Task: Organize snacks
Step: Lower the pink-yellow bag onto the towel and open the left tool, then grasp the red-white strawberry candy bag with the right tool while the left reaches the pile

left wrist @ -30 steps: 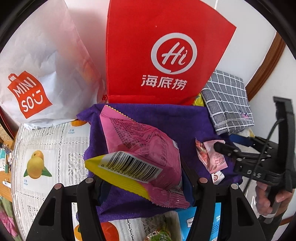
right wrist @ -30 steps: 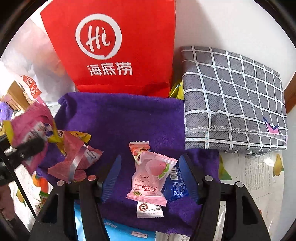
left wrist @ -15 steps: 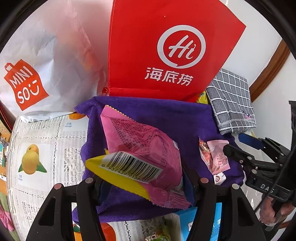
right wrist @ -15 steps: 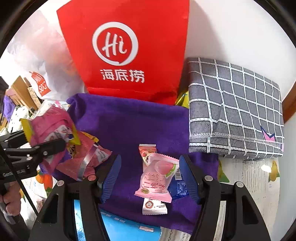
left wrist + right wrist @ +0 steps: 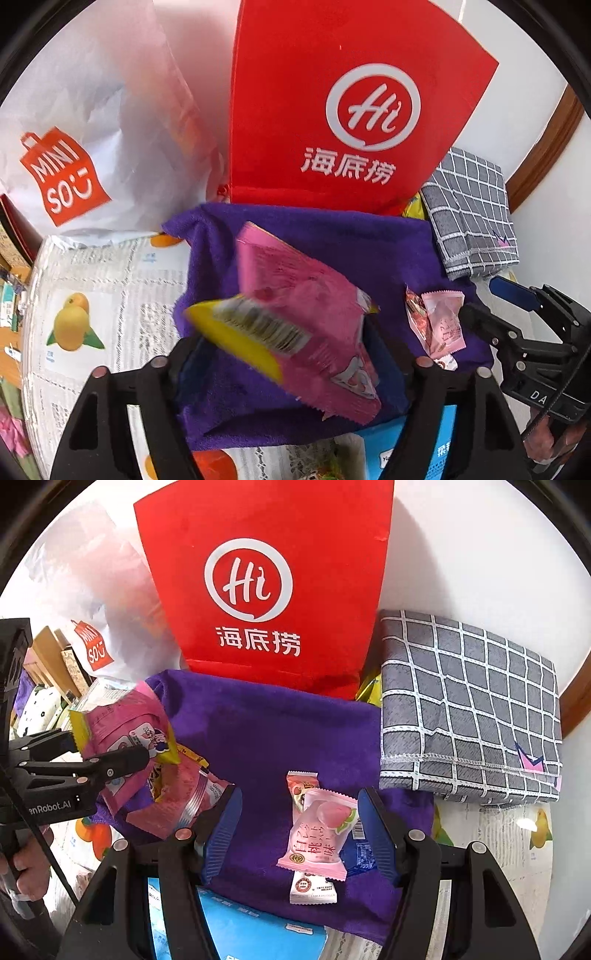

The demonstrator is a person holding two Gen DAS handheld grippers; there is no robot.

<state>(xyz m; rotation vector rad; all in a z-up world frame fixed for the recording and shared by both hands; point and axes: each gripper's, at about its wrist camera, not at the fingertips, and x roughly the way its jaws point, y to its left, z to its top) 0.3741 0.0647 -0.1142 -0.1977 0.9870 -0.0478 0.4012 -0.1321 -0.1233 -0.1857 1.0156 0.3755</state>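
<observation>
Your left tool (image 5: 291,354) is opening, its jaws wide around the crinkly pink-and-yellow snack bag (image 5: 299,325), blurred, long axis slanting away over the purple towel (image 5: 332,240). Your right tool (image 5: 299,834) stands half open, straddling the peach candy packet (image 5: 317,834) without touching. Beyond the towel stands the red paper bag (image 5: 332,92).

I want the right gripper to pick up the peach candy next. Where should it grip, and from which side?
Grip the peach candy across its puffed middle, coming down from above. It lies flat on the purple towel, lengthwise between the right gripper's open fingers, atop other small packets, so its long edges face the pads. The crimped ends are thin and would likely slip.
</observation>
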